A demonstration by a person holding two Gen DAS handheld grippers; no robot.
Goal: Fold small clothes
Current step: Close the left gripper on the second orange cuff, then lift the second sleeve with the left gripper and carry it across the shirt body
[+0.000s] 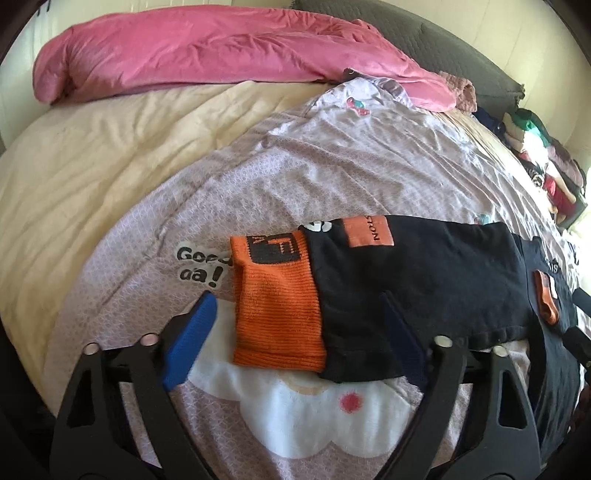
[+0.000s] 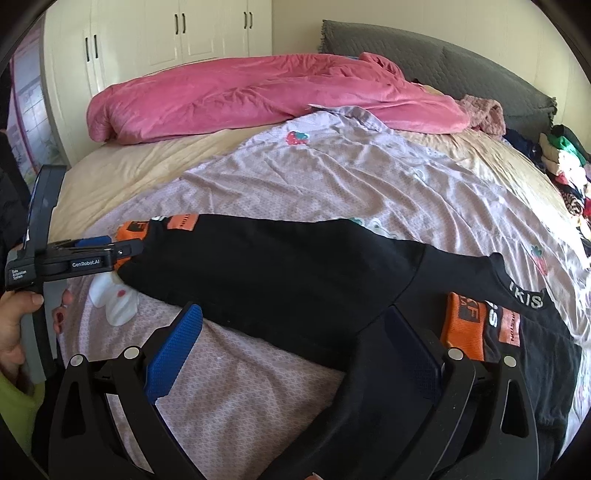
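A black top with orange cuffs lies flat on a lilac printed sheet. Its left sleeve stretches leftward and ends in an orange cuff. My left gripper is open, with its blue pads either side of that cuff and sleeve end; it also shows in the right wrist view. My right gripper is open over the black body near the shoulder. The other sleeve is folded across the body, and its orange cuff lies just right of my right finger.
A pink duvet lies bunched along the far side of the bed. A dark grey headboard cushion stands behind it. A pile of mixed clothes sits at the right edge. White wardrobes stand beyond the bed.
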